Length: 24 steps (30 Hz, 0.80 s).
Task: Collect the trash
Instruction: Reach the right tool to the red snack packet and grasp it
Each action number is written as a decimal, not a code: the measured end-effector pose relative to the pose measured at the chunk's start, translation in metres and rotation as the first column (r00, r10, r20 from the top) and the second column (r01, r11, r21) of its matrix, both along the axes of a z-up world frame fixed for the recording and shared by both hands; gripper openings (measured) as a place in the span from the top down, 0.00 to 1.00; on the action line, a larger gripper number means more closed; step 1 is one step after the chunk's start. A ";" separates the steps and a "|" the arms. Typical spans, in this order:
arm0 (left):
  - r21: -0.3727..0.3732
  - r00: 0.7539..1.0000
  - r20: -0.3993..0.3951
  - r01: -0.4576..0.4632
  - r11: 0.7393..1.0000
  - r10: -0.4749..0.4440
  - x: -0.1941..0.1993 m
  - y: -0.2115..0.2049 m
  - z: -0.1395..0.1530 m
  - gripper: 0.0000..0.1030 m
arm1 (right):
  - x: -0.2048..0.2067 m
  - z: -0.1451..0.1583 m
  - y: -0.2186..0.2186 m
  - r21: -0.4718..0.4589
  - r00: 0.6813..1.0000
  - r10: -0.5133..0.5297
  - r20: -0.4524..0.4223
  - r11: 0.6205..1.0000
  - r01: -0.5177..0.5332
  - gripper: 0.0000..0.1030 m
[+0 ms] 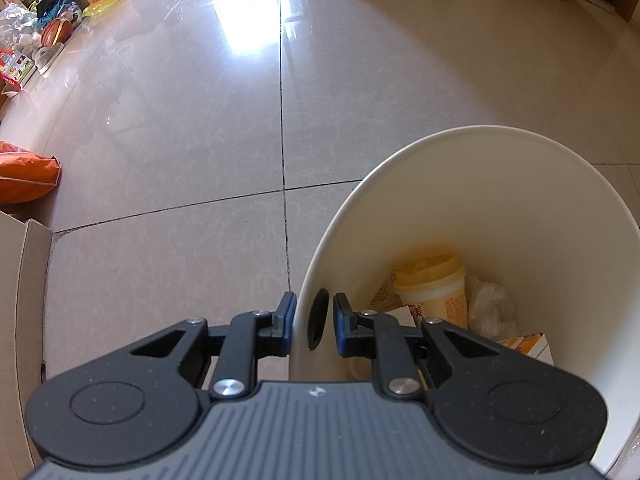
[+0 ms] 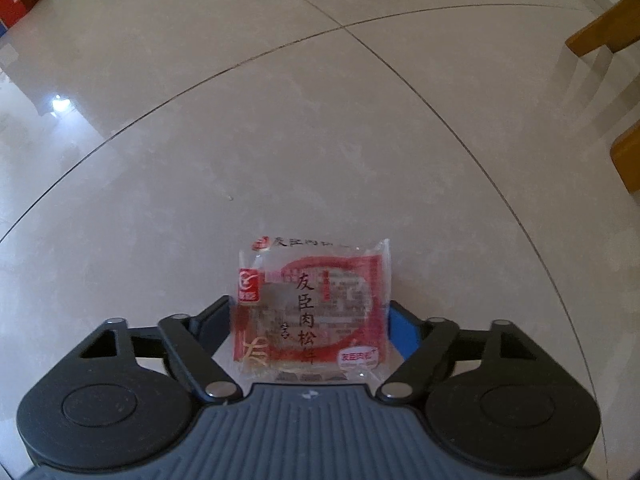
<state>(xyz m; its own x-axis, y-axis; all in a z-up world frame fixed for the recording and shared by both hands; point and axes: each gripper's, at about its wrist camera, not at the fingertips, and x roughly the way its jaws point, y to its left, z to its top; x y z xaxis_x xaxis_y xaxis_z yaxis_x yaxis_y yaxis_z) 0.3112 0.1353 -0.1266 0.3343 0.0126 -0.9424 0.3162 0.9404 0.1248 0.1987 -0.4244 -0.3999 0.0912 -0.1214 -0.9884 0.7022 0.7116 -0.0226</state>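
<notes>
Two claws: left claw tight on bin wall, right claw wide astride wrapper, contact unclear.

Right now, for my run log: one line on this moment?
left gripper: shut on white bin rim | right gripper: open, straddling red snack packet on floor

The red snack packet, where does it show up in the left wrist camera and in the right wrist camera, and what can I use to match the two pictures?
Left wrist view: not in it; that view shows the left gripper clamped on the rim of the white bin.
Right wrist view: the red snack packet lies low and central on the floor, between the right gripper fingers.
Shared landmark: the pale tiled floor with dark grout lines.
</notes>
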 end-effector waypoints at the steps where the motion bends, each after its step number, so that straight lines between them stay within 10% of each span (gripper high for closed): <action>1: 0.001 1.000 0.000 0.000 1.000 0.000 0.000 0.000 0.000 0.84 | -0.004 0.005 0.000 -0.003 1.000 0.006 -0.003 1.000 -0.006 0.24; 14: 0.008 1.000 0.004 0.009 1.000 -0.009 -0.003 -0.002 -0.003 0.84 | -0.003 0.042 0.015 0.022 0.990 0.134 -0.032 0.991 -0.134 0.38; 24: 0.010 1.000 0.013 0.019 1.000 -0.019 -0.005 -0.002 -0.004 0.84 | -0.003 0.131 0.073 0.108 0.939 0.343 -0.021 0.935 -0.339 0.38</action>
